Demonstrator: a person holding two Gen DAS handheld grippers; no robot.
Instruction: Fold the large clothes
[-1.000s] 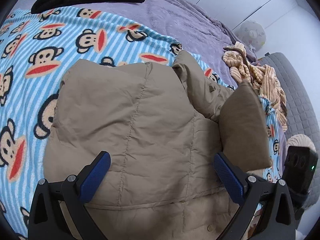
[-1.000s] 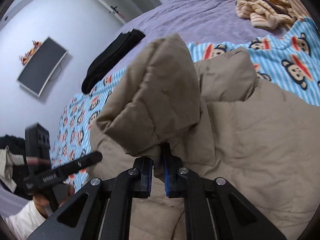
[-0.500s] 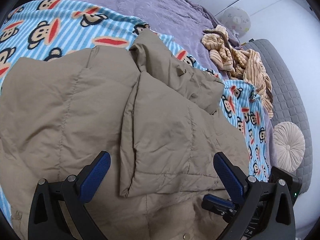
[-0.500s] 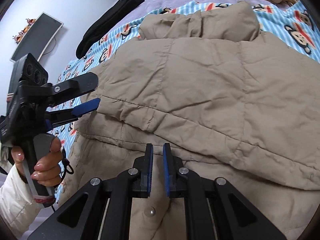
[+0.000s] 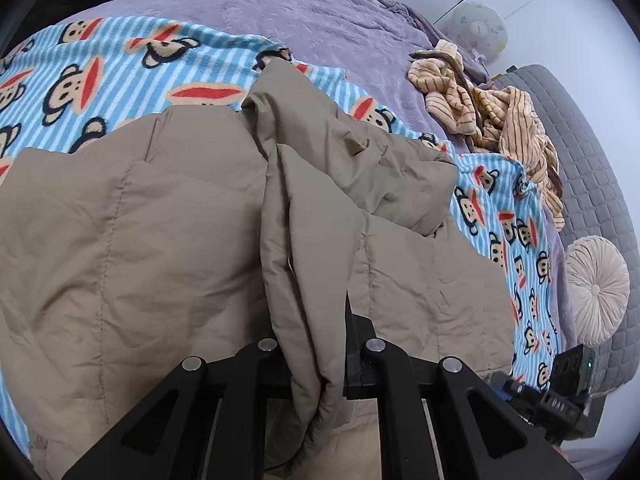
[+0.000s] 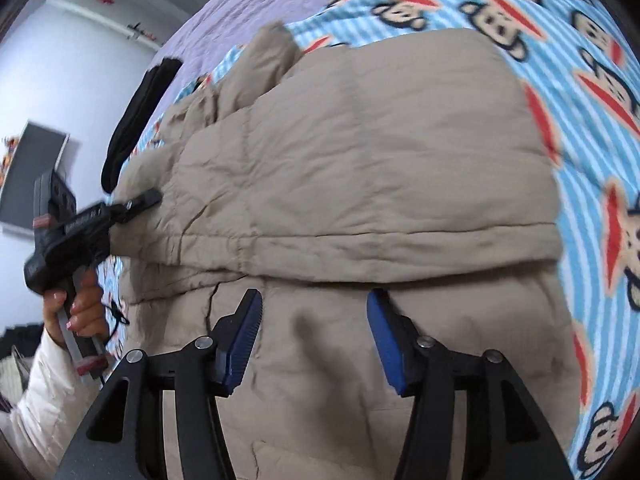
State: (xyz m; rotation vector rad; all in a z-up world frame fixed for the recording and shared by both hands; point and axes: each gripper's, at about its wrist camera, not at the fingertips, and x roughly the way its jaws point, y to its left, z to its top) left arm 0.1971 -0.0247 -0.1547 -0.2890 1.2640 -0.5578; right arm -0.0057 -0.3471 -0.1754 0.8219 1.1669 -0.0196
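Bed [image 5: 320,12] with purple cover, monkey-print striped blanket [image 5: 120,64] on top. Grey quilted headboard [image 5: 592,168] at 3 o'clock, round cushion [image 5: 596,292] against it. White walls, dark wall screen [image 6: 28,172] at 9 o'clock.

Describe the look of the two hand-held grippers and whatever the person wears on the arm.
Both hand-held grippers have black angular frames with silver rivets. The right hand-held gripper has ribbed blue pads. The left hand-held gripper has a black body with red bands, gripped below a cream-white sleeve.
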